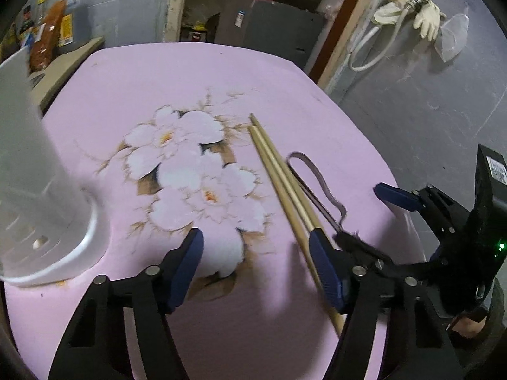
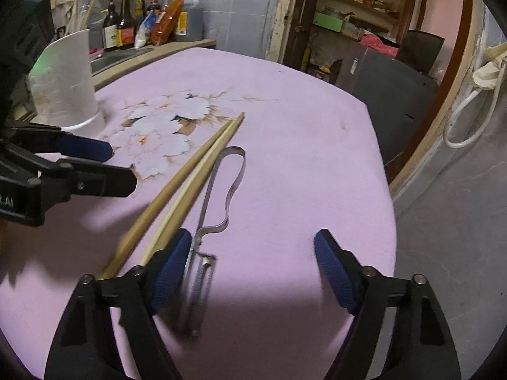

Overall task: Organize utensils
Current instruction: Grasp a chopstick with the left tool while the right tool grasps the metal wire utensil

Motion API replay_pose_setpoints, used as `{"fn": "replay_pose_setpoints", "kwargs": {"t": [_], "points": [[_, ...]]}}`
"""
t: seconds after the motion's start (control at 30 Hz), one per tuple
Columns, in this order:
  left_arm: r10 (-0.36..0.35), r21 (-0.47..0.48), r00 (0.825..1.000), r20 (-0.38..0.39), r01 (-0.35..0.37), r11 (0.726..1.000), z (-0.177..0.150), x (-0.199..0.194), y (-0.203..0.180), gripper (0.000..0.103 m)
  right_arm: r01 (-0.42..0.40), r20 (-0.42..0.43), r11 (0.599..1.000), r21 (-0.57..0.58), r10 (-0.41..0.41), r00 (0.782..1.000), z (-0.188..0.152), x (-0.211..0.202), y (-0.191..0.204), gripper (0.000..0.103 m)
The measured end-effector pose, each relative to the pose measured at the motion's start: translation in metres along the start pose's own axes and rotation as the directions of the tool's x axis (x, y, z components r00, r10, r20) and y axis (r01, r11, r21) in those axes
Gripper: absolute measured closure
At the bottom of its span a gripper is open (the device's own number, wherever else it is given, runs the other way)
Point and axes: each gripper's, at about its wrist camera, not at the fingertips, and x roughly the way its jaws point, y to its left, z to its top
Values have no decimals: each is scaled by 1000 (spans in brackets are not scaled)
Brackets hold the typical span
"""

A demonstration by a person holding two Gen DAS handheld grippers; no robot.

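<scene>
Your right gripper (image 2: 253, 269) hangs wide open over the peeler (image 2: 202, 253) — the left gripper (image 1: 256, 262) gapes too. Nothing's collected yet; grip the chopsticks (image 2: 177, 190), then carry them to the white holder (image 2: 63, 82).

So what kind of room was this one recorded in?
Probably a home kitchen or a utility corner beside it. Sauce bottles line a counter by what looks like a sink, a white utensil holder stands on the pink floral table, and cluttered storage shelves show through the doorway.
</scene>
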Motion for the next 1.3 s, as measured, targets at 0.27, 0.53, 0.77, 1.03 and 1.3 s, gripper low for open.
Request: {"fn": "replay_pose_setpoints", "kwargs": {"t": [0.27, 0.53, 0.77, 1.03, 1.3], "points": [[-12, 59, 996, -91, 17, 998, 12, 21, -15, 74, -10, 20, 998, 59, 9, 1000, 0, -2, -26, 66], [-19, 27, 994, -107, 22, 999, 28, 35, -7, 85, -25, 29, 996, 84, 23, 999, 1, -1, -33, 70], [9, 17, 990, -141, -6, 1000, 43, 44, -7, 93, -44, 22, 997, 68, 42, 999, 7, 3, -36, 69], [0, -6, 990, -143, -1, 1000, 37, 36, -1, 95, -66, -34, 997, -29, 65, 997, 32, 25, -24, 68], [6, 23, 987, -159, -3, 1000, 32, 30, 1, 95, -166, -85, 986, 10, 166, 982, 58, 55, -27, 69]]}}
